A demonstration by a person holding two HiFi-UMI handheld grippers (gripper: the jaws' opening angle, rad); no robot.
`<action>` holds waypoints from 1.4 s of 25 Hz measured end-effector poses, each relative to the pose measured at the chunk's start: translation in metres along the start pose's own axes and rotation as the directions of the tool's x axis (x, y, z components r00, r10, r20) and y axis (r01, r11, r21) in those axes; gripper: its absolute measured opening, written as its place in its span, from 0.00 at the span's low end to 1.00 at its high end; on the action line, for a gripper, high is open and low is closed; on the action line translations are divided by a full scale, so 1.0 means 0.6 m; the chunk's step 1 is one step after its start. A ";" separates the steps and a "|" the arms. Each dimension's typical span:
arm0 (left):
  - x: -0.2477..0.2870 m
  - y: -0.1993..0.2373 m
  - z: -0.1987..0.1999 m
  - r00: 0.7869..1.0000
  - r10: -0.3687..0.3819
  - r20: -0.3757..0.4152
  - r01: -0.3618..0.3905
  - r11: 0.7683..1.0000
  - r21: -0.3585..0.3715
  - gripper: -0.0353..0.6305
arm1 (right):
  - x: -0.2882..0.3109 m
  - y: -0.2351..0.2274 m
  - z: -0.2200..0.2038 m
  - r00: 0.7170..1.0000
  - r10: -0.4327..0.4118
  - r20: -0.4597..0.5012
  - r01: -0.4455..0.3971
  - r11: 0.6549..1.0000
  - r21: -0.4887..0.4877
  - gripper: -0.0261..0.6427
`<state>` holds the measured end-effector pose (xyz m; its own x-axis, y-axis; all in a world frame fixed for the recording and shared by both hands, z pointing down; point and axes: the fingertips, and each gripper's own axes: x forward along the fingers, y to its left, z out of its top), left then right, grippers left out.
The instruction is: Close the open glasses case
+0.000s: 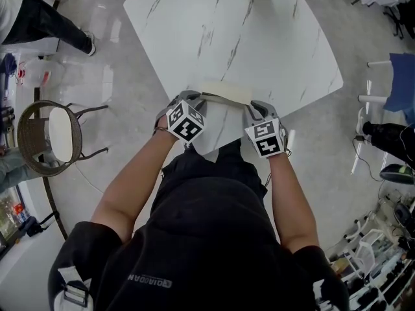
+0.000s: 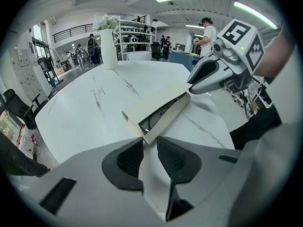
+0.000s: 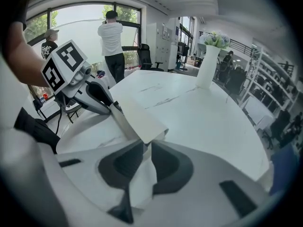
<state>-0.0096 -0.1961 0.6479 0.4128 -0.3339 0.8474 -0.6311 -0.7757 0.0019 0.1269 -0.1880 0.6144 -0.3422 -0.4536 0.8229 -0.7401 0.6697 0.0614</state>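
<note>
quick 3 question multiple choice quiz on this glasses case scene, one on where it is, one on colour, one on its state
1. Where is the glasses case?
A. Beside the vase at the far end
B. At the near edge of the table, between the left gripper and the right gripper
C. On the wicker chair

2. What colour is the case?
A. Black
B. Red
C. Cream

3. How does its lid stand?
A. Fully shut
B. Partly open, with a gap
C. Taken off and lying apart

Answers:
1. B: the head view shows the case at the near edge with one gripper on each end.
2. C: it is pale cream in all three views.
3. B: the left gripper view shows a gap under the lid, with dark glasses inside.
</note>
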 end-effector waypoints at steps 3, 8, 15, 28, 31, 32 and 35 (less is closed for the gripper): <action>0.001 0.000 0.001 1.000 -0.002 -0.001 0.002 1.000 -0.002 0.19 | 0.004 -0.001 -0.001 1.000 0.000 -0.001 0.000 1.000 0.007 0.11; 0.002 0.001 0.001 1.000 -0.003 -0.001 0.003 1.000 -0.005 0.19 | 0.008 -0.002 -0.003 1.000 0.002 -0.023 -0.002 1.000 0.002 0.11; 0.000 0.000 0.002 1.000 -0.005 0.003 0.006 1.000 -0.008 0.19 | 0.016 0.004 -0.012 0.999 0.016 -0.035 -0.016 1.000 -0.002 0.11; 0.001 0.003 0.001 1.000 -0.009 0.006 0.009 1.000 -0.017 0.19 | 0.021 0.006 -0.015 0.998 0.014 -0.059 -0.015 1.000 -0.018 0.11; -0.002 0.002 -0.002 1.000 -0.012 0.001 0.012 1.000 -0.016 0.19 | 0.018 0.007 -0.019 0.996 0.004 -0.087 -0.007 0.999 -0.034 0.11; -0.003 0.000 -0.004 1.000 -0.013 -0.007 0.013 1.000 -0.010 0.18 | 0.016 0.007 -0.022 0.995 -0.001 -0.100 -0.003 0.999 -0.039 0.11; -0.008 -0.005 -0.012 0.999 -0.008 -0.035 0.010 0.999 0.039 0.16 | 0.012 0.006 -0.031 0.992 -0.015 -0.127 0.010 0.999 -0.042 0.11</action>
<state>-0.0144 -0.1882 0.6475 0.3944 -0.3084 0.8657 -0.6010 -0.7992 -0.0109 0.1326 -0.1779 0.6310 -0.2543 -0.3853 0.8871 -0.7183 0.6894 0.0935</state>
